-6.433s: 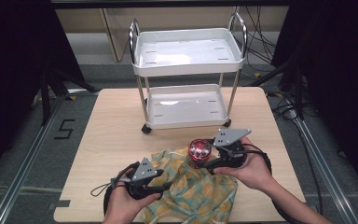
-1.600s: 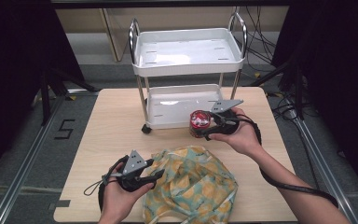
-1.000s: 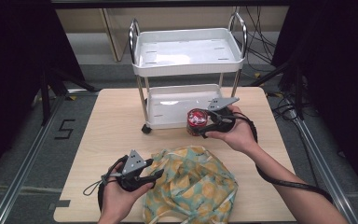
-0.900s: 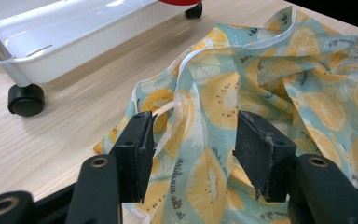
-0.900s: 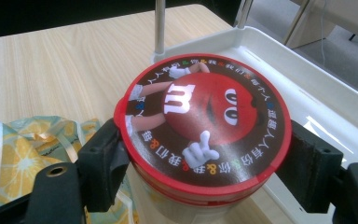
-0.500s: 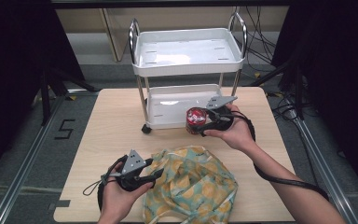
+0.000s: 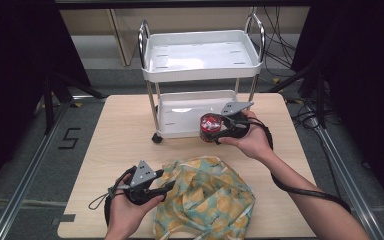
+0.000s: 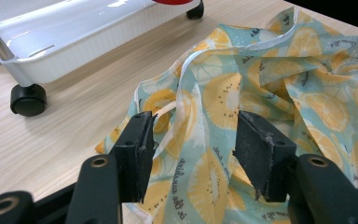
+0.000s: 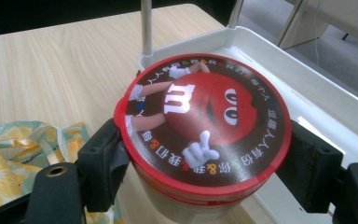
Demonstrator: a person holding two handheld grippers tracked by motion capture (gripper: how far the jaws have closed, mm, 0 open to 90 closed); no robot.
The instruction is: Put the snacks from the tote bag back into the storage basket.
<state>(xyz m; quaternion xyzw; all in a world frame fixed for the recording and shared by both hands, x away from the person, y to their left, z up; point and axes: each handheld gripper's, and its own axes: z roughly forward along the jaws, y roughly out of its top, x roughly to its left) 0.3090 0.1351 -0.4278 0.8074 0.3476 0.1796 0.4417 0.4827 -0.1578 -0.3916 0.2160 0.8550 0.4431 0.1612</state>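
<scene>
Here, candy tub (image 9: pixel 205 135) between right tongs (image 9: pixel 209 168).

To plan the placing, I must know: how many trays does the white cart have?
2. The upper tray sits at the top of the cart; the lower tray sits just above the table, behind the can.

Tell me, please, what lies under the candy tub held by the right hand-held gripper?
Beneath the candy tub are the cart's lower tray rim and the table; the spot directly below is covered.
</scene>
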